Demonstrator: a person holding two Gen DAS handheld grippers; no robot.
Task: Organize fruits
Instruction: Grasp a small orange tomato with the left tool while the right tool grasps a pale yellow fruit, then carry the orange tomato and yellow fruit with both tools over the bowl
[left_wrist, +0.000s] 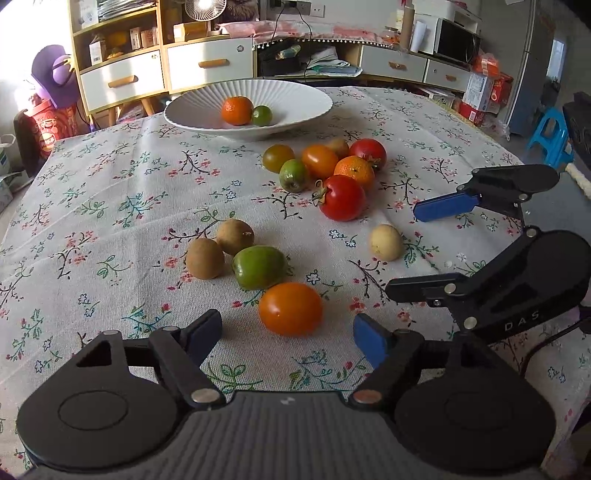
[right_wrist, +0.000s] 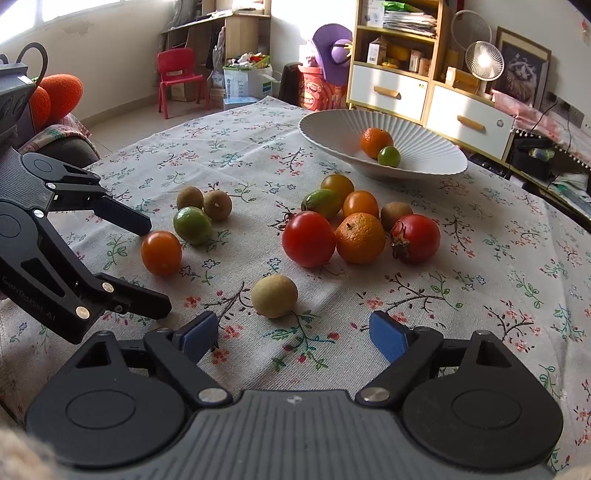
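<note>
A white ribbed bowl (left_wrist: 295, 96) at the table's far side holds an orange mandarin (left_wrist: 236, 109) and a small green fruit (left_wrist: 262, 115); the bowl also shows in the right wrist view (right_wrist: 332, 125). My left gripper (left_wrist: 288, 334) is open, just before an orange tomato (left_wrist: 290, 308). Behind that lie a green fruit (left_wrist: 258, 266) and two brown fruits (left_wrist: 205, 258). My right gripper (right_wrist: 295, 334) is open, just before a pale yellow-brown fruit (right_wrist: 274, 295). A cluster of red tomatoes (right_wrist: 308, 239), a mandarin (right_wrist: 360, 237) and others lies mid-table.
A floral cloth (left_wrist: 110, 221) covers the table. The right gripper's arm (left_wrist: 498, 288) reaches in at the right of the left wrist view; the left gripper's arm (right_wrist: 55, 258) shows at the left of the right wrist view. Shelves and drawers (left_wrist: 199, 66) stand behind.
</note>
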